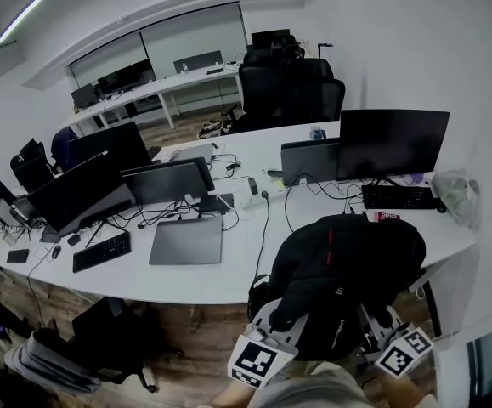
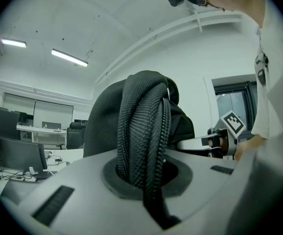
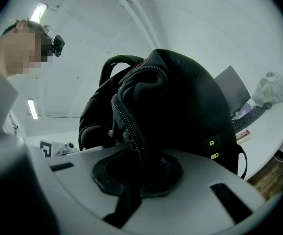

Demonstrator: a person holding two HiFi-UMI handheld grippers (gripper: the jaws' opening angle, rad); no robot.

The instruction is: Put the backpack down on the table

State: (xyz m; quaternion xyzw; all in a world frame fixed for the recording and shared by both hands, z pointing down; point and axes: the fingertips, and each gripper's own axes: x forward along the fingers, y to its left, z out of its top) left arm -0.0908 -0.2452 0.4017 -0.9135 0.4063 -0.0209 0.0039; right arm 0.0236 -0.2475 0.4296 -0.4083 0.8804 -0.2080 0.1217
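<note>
Backpack (image 1: 347,270) hangs at 5 o'clock by the table (image 1: 220,283) edge, looks soft, floppy, probably hefty; left gripper (image 2: 143,177) clamps a strap (image 2: 141,126), right gripper (image 3: 141,173) a zipper fold (image 3: 131,126), decent holds.

From the head view, the backpack (image 1: 347,270) hid the jaws of the left gripper (image 2: 146,175) and right gripper (image 3: 141,173). It also covered part of the red box (image 1: 388,216) just beyond it, whose print was too small to read.
</note>
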